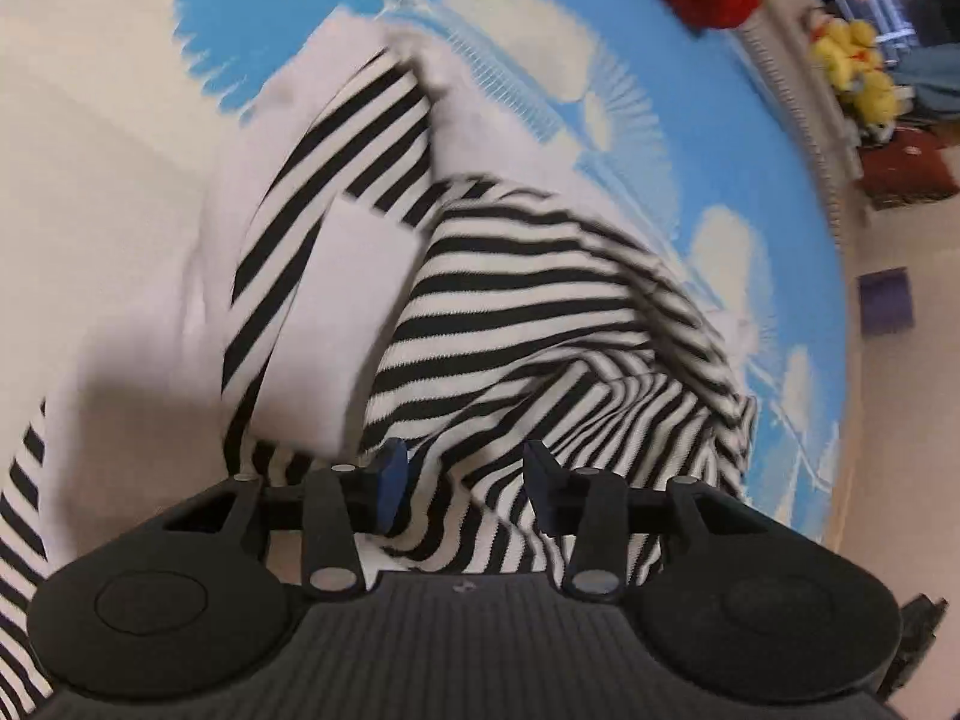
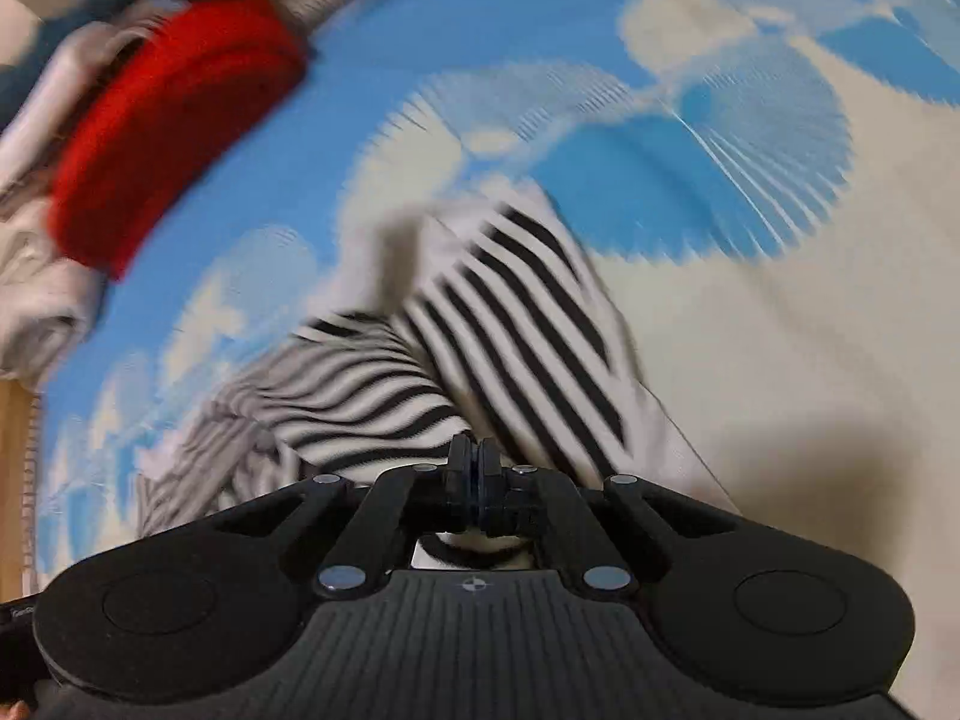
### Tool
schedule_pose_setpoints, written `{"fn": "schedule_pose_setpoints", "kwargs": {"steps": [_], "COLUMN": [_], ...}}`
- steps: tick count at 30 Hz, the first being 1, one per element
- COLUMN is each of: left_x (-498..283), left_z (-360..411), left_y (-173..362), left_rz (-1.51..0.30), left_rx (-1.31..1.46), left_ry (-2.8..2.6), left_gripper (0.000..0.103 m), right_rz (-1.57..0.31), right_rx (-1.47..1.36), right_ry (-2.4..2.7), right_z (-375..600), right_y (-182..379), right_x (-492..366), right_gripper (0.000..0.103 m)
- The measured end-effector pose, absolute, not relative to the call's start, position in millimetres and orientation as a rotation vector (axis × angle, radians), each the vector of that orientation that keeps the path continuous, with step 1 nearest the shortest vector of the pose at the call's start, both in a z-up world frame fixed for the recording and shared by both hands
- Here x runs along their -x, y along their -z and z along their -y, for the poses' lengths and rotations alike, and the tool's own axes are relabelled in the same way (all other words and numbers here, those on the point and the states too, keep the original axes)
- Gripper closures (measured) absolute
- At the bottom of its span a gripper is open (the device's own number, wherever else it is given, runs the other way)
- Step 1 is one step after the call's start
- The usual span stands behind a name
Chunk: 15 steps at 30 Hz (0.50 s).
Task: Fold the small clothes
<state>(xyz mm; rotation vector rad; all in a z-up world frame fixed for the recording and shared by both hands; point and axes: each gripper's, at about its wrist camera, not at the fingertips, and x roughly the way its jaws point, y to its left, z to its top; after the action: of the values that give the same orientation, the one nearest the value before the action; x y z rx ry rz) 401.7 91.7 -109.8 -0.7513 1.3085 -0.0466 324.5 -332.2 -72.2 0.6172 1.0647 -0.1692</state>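
A black-and-white striped garment (image 1: 528,324) with plain white panels lies crumpled on a blue-and-cream patterned blanket (image 1: 516,30). My left gripper (image 1: 465,483) is open just above the striped cloth, its fingers apart with fabric lying between and under them. In the right wrist view the same striped garment (image 2: 480,330) stretches away from my right gripper (image 2: 475,483), which is shut on a fold of it and holds it raised. Both views are blurred by motion.
A red knitted item (image 2: 174,126) lies on the blanket at the far left of the right wrist view, next to a pile of white and pale clothes (image 2: 36,276). Yellow plush toys (image 1: 852,60) sit beyond the blanket's edge. A purple block (image 1: 885,303) lies on the floor.
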Motion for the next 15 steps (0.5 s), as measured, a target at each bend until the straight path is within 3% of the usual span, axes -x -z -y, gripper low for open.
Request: {"fn": "schedule_pose_setpoints", "kwargs": {"steps": [2,5,15], "left_x": [-404,-402,-396], "left_z": [-91,-90,-88], "left_y": [113,116,104], "left_rz": [-1.299,-1.312,-1.27], "left_rx": [0.752,0.72,0.69], "left_ry": [0.027,-0.017,0.003], "left_gripper": [0.056,0.063,0.065], "right_rz": [-1.049,-1.063,-1.109], "right_rx": [-0.605,-0.576,-0.523], "right_ry": [0.155,0.159,0.145], "right_z": [330,328,318], "right_y": [71,78,87], "right_x": [-327,-330,-336], "right_gripper": [0.094,0.076,0.076]}}
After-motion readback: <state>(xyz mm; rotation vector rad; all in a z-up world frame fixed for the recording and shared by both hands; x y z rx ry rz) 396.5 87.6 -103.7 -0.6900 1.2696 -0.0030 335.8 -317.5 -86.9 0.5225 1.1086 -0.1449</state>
